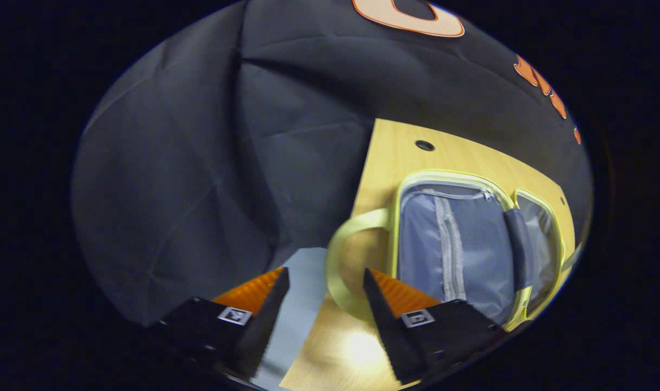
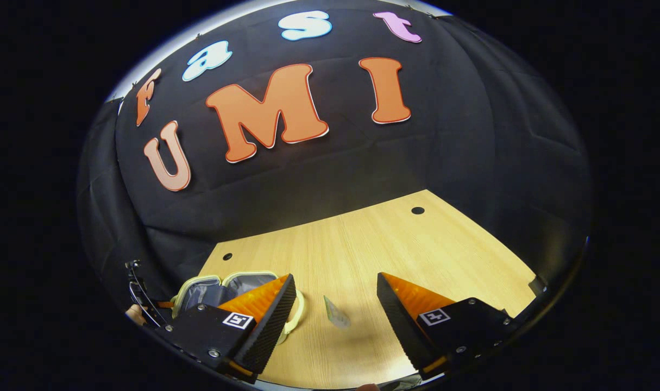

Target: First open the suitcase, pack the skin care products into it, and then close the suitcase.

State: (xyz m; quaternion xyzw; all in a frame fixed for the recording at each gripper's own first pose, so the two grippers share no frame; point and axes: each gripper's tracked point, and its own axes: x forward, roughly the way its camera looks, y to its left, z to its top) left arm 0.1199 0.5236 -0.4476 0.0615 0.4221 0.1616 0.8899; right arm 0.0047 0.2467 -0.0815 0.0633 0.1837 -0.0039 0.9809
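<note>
The suitcase (image 1: 460, 244) lies open on the wooden table (image 1: 406, 157): a grey-blue soft case with lime trim, a zipped mesh pocket in its nearer half, and a lime handle loop (image 1: 340, 244) pointing toward me. My left gripper (image 1: 325, 274) hangs open just before that handle, over the table's edge, holding nothing. In the right gripper view the same suitcase (image 2: 221, 290) sits at the lower left, partly behind one finger. A small pale skin care packet (image 2: 336, 313) lies on the table just ahead of my open right gripper (image 2: 336, 278), between its fingers' lines and untouched.
Round cable holes (image 2: 418, 210) (image 2: 227, 256) mark the table's far side. The black cloth wall (image 1: 199, 163) stands close behind the table. Pale floor (image 1: 302, 304) shows past the table's left edge. A hand and a cable (image 2: 137, 309) appear at the far left.
</note>
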